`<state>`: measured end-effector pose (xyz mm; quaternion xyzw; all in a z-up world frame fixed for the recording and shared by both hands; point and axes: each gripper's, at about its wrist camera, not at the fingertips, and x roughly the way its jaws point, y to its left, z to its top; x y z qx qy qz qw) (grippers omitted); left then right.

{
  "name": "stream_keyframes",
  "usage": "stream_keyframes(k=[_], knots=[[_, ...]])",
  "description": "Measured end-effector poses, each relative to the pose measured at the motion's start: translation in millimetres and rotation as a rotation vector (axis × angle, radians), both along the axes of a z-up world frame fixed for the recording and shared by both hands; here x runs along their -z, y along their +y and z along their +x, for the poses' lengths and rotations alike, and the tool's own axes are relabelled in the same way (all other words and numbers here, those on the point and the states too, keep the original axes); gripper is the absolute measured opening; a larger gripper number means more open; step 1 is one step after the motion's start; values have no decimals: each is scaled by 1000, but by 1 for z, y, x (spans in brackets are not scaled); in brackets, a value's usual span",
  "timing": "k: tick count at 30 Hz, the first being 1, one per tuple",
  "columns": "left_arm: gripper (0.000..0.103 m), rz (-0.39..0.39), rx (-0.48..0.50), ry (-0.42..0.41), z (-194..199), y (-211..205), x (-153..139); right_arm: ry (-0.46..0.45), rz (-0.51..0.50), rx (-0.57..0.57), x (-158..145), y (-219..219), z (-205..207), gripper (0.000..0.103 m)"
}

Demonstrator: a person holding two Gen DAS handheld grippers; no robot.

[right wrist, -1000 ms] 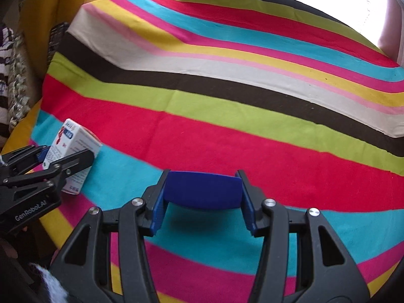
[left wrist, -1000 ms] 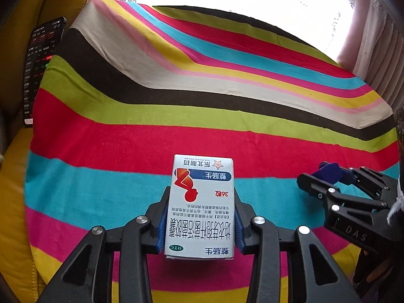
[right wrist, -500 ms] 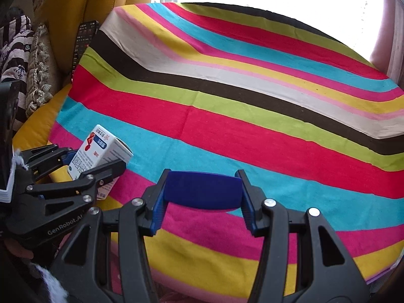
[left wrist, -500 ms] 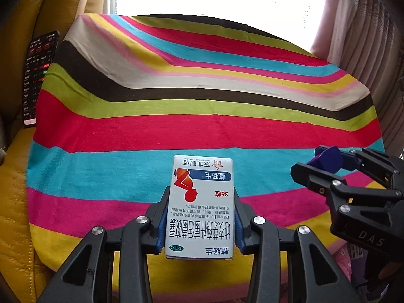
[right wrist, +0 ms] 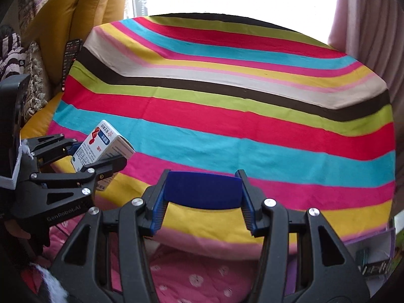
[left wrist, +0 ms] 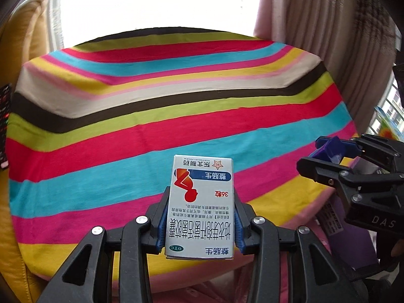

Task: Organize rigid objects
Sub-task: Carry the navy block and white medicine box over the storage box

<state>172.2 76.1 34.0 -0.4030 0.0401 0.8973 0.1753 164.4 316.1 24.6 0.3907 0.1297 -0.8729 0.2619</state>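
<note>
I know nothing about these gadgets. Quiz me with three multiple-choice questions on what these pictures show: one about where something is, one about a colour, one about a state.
1. Where is the medicine box?
A. lying on the striped cloth
B. between the fingers of the left gripper
C. on the yellow cushion

2. What colour is the flat object in the right gripper?
A. dark blue
B. green
C. white

3. How are the right gripper's jaws?
A. wide open and empty
B. hidden from view
C. closed on the flat object

Answers:
1. B, the left wrist view shows blue pads pressed against both of the box's sides, above the striped cloth.
2. A, it reads dark blue in both views.
3. C, the object spans the gap with a pad against each end.
</note>
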Motion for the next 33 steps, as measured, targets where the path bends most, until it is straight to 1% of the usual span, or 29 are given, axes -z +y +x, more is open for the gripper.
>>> stream_keyframes(k=[6,12,18,24,27,30,33], knots=[[42,-17,172,33,19,55,-19,3,-8,107,-8,56,11,54],[42,-9,339,56,37,107,-41,22,-18,221,-17,115,24,54],[42,-16,474,79,60,154,-60,26,-27,327,-19,166,39,54],[42,-31,599,98,85,194,-69,6,-31,424,-14,210,55,54],[42,-23,652,83,95,212,-72,5,-25,467,-11,228,64,54],[42,-25,706,63,105,234,-70,5,-15,499,-10,248,66,54],[42,-50,748,71,118,254,-66,4,-3,537,-9,266,71,54]])
